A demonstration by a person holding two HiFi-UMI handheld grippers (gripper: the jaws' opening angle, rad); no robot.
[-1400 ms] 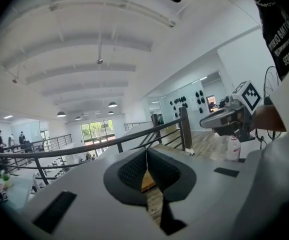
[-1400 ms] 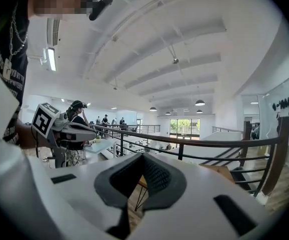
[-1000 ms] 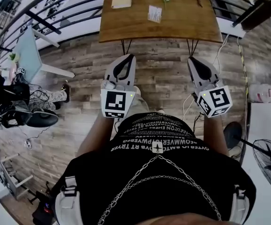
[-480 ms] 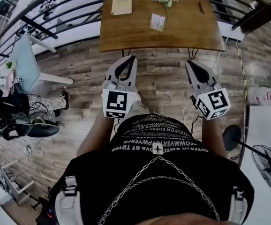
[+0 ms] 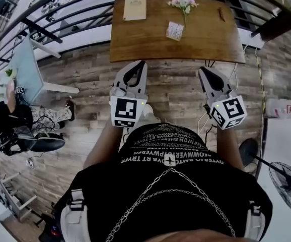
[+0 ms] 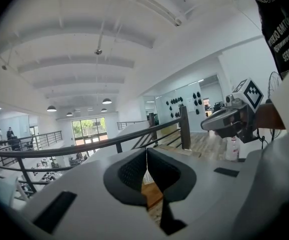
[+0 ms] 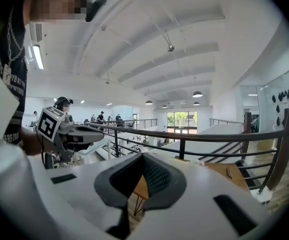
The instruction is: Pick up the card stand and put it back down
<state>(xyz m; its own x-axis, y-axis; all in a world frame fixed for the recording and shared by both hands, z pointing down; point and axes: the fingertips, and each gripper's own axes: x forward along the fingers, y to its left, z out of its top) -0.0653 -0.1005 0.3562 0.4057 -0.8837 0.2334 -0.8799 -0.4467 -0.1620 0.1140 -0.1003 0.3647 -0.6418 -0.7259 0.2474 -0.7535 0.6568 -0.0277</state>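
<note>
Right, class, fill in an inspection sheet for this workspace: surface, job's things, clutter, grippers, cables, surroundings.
Surface: brown wooden table, ahead of both grippers.
Job's things: small white card stand, on the table, untouched.
Clutter: tan booklet; pink-and-white flower sprig; small dark item, too small to identify.
Grippers: left gripper and right gripper both shut, empty, short of the table.
Cables: white cable on the floor by the table's right side.
Surroundings: black metal railing; wood-plank floor; black standing fan.
</note>
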